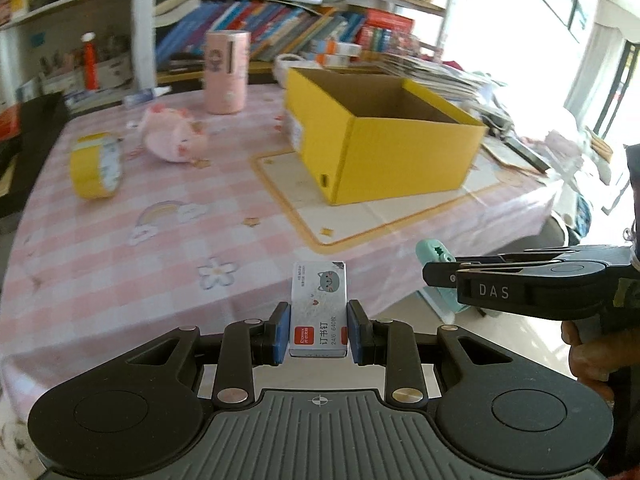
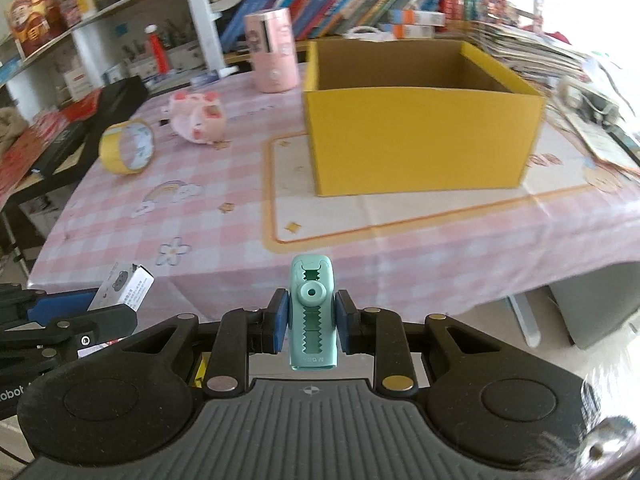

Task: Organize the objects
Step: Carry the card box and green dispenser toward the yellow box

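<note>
My left gripper (image 1: 319, 330) is shut on a small white staple box (image 1: 319, 308) with a grey cat print, held above the near table edge. My right gripper (image 2: 311, 326) is shut on a teal plastic stationery piece (image 2: 312, 312); it also shows in the left wrist view (image 1: 434, 258). The staple box also shows in the right wrist view (image 2: 122, 286). An open yellow cardboard box (image 1: 384, 136) (image 2: 420, 120) stands ahead on the table, its inside not fully visible.
On the pink checked tablecloth (image 1: 160, 240) lie a yellow tape roll (image 1: 96, 166), a pink plush pig (image 1: 176, 138) and a pink cylinder (image 1: 226, 72). Bookshelves (image 1: 280, 24) stand behind. Stacked papers (image 2: 560, 64) lie at the right.
</note>
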`<state>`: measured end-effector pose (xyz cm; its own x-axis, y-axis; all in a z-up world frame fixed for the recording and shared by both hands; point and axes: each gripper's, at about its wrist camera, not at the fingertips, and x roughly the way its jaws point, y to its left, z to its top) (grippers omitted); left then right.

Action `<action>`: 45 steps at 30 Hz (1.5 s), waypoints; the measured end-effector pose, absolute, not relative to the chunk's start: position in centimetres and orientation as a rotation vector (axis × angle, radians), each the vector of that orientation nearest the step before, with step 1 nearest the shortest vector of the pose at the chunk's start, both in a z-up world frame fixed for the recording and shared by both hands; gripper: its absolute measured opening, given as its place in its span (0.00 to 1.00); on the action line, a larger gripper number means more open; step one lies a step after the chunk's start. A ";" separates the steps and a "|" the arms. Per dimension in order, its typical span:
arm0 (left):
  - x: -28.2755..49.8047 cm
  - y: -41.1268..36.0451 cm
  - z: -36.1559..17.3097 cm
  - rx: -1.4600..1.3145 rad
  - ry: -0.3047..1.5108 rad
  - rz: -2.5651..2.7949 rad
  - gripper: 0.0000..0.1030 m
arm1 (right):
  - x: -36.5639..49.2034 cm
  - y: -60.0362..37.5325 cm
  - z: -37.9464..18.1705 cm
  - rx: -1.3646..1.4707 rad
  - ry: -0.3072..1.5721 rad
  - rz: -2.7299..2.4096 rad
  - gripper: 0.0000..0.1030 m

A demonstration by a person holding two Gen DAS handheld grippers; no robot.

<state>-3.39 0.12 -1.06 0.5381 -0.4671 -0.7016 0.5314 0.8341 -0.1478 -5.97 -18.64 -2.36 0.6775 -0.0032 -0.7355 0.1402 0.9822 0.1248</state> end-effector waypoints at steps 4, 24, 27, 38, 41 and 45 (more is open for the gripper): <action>-3.3 -1.7 -1.1 0.108 0.808 -0.653 0.27 | -7.1 -20.2 -2.4 0.195 0.825 -0.136 0.22; -2.4 -9.0 -1.3 0.188 0.810 -0.794 0.27 | -8.9 -27.4 -2.6 0.288 0.824 -0.307 0.22; -1.9 -9.5 -1.2 0.187 0.812 -0.788 0.27 | -8.3 -28.1 -2.7 0.286 0.829 -0.299 0.22; 0.7 -11.5 -0.6 0.178 0.780 -0.755 0.27 | -5.0 -30.2 -2.4 0.269 0.830 -0.262 0.22; 1.7 -12.1 0.1 0.179 0.748 -0.741 0.27 | -3.9 -30.9 -1.9 0.260 0.807 -0.249 0.22; 3.2 -12.7 1.3 0.166 0.702 -0.716 0.27 | -2.0 -31.7 -0.5 0.230 0.746 -0.222 0.22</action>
<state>3.25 -12.71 1.26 0.5391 -0.5457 -0.6416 0.6528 0.7521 -0.0911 -2.03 -31.72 -0.48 0.7134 -0.1175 -0.6908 0.2797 0.9517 0.1270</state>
